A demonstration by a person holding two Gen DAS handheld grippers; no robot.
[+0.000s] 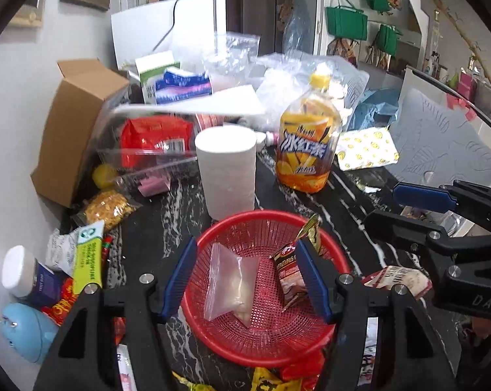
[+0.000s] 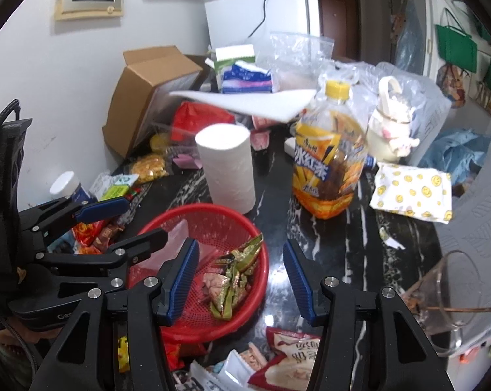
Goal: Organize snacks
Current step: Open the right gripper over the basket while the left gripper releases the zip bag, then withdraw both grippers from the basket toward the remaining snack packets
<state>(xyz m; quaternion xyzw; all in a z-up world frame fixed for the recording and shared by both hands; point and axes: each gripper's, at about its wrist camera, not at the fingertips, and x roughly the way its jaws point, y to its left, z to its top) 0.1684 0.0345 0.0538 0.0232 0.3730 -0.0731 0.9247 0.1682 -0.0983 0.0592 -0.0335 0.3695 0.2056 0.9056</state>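
Surface: black marble-pattern countertop (image 2: 353,247) with white veins, set against a white wall and crowded with goods.
Red basket (image 1: 245,342): round plastic mesh, at the near middle of the countertop, under the left gripper.
Basket contents: a clear zip bag (image 1: 229,286) of pale snack lying on the mesh; a brown snack packet (image 1: 291,280) leaning on the right inner wall; a green-gold wrapper (image 2: 235,280) beside it.
Left gripper (image 1: 248,277): jaws about half open, blue pads apart over the basket; the zip bag and brown packet lie below and between them, neither pressed nor lifted. Nothing is held.
Right gripper (image 2: 242,280): jaws about half open; left pad over the basket's right rim, right pad over bare countertop. Nothing is held.
Paper roll (image 1: 227,172): white, upright, just behind the basket.
Tea bottle (image 1: 307,143): large, yellow cap, orange label, upright, right of the paper roll.
Cardboard box (image 1: 72,130): open, tilted against the wall at back left.
Smiley-print packet (image 2: 414,192): white with yellow faces, right of the tea bottle.
Loose snacks (image 2: 287,358): red and white packets on the countertop in front of the basket, outside it.
Glass cup (image 2: 447,296): clear, tilted, at the right edge.
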